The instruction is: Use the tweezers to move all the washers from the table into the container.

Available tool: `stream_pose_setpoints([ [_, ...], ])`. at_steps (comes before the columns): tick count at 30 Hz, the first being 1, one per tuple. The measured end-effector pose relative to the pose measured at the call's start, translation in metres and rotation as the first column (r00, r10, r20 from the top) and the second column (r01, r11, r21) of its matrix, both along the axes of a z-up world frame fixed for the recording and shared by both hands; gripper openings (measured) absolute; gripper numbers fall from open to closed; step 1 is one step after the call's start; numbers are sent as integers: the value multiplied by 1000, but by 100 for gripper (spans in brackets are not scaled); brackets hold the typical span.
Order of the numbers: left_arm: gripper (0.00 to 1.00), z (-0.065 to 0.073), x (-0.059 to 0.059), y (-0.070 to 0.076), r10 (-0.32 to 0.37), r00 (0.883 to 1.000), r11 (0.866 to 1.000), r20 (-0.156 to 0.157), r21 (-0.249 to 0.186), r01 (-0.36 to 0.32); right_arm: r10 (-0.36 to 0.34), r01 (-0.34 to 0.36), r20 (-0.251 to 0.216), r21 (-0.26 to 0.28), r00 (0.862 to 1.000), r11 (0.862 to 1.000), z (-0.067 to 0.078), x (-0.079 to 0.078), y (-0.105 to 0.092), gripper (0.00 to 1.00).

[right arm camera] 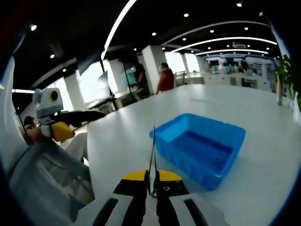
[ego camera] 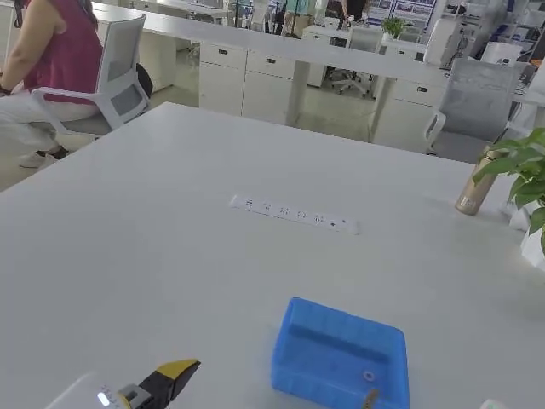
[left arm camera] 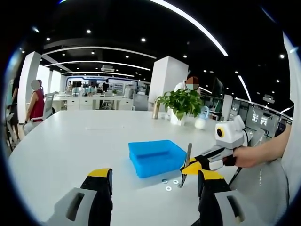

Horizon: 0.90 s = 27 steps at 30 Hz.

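3 washers [left arm camera: 168, 188] lie beside 1 container [left arm camera: 155, 157], near 1 tweezers [left arm camera: 188, 153].

Big white bench [ego camera: 153, 256]. Blue container [ego camera: 341, 354] sits on the near side, w/ three small washers [left arm camera: 168, 188] loose on the top just beside it. White power strip [ego camera: 294, 214] lies approx mid-bench. Gold bottle [ego camera: 474, 189] and a potted plant [left arm camera: 181, 101] stand close together at the far side.

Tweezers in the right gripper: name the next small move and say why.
Probably lower the thin metal tweezers onto the nearest small silver washer and pinch it. The right gripper holds them tip-down beside three washers on the white table by the blue plastic container.
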<state>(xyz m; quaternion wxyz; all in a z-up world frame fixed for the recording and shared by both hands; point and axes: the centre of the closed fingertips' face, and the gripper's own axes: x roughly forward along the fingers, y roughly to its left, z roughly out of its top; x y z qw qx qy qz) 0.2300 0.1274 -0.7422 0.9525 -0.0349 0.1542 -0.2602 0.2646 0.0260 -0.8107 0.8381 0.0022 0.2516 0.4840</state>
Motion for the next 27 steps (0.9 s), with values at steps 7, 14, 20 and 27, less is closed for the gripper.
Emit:
stream_pose_setpoints([
  [7, 74, -2, 0, 0, -3, 1000, 1000, -5, 12, 3, 84, -80, 62, -64, 995, 995, 0, -10, 1, 2],
  [14, 73, -2, -1, 0, -8, 1000, 1000, -6, 18, 8, 166, -155, 100, -113, 981, 982, -5, -13, 2, 3],
  [20, 72, -5, -2, -1, -16, 1000, 999, -14, 33, 16, 157, -152, 74, -73, 985, 986, -9, -11, 0, 3],
  [27, 71, -6, -2, -1, -19, 1000, 999, -20, 41, 20, 159, -155, 65, -67, 985, 986, -6, -13, 6, 3],
])
